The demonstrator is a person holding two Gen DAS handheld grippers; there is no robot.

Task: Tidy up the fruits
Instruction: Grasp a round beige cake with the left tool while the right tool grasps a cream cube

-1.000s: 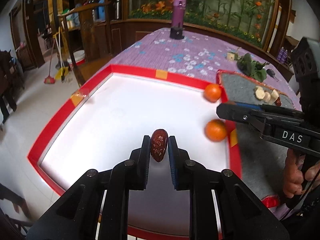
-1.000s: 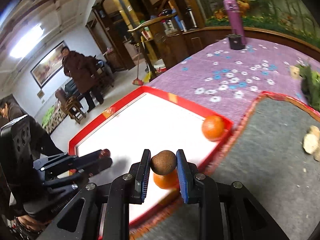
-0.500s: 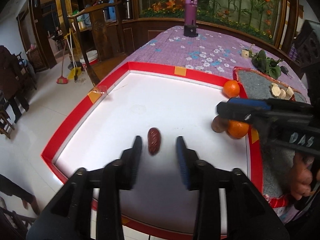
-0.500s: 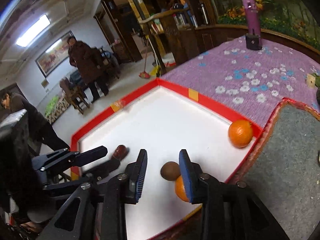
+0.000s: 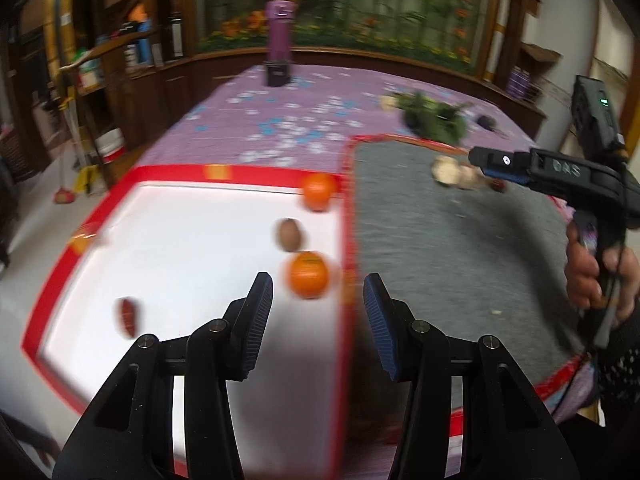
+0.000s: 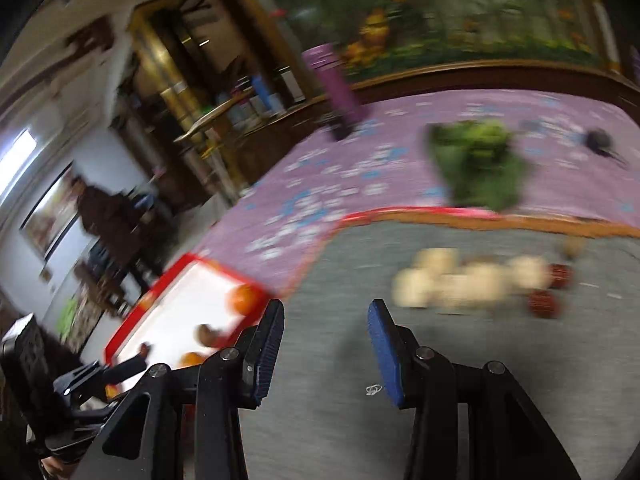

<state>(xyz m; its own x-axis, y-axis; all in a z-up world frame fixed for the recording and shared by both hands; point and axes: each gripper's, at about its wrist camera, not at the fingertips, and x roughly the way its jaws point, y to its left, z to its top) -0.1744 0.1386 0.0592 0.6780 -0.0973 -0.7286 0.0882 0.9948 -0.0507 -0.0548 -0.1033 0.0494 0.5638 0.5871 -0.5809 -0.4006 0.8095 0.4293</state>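
A white tray with a red rim (image 5: pixel 168 170) holds two oranges (image 5: pixel 309 280) (image 5: pixel 319 192), a brown round fruit (image 5: pixel 289 234) and a red date (image 5: pixel 127 316). My left gripper (image 5: pixel 318 314) is open and empty above the tray's right edge, near the closer orange. My right gripper (image 6: pixel 326 344) is open and empty over the grey mat (image 6: pixel 360 420); it also shows in the left wrist view (image 5: pixel 500 164). Pale slices (image 6: pixel 460 282) and two red dates (image 6: pixel 542 304) lie ahead of it on the mat. Both views are blurred.
Leafy greens (image 6: pixel 478 164) lie on the purple flowered tablecloth (image 5: pixel 280 128) beyond the mat. A purple bottle (image 5: pixel 280 46) stands at the table's far end. A person (image 6: pixel 106 216) stands in the room at left.
Both grippers let go of their fruits, the date and the brown fruit, onto the white tray, then swung right toward the grey mat. Both now stand wide open.
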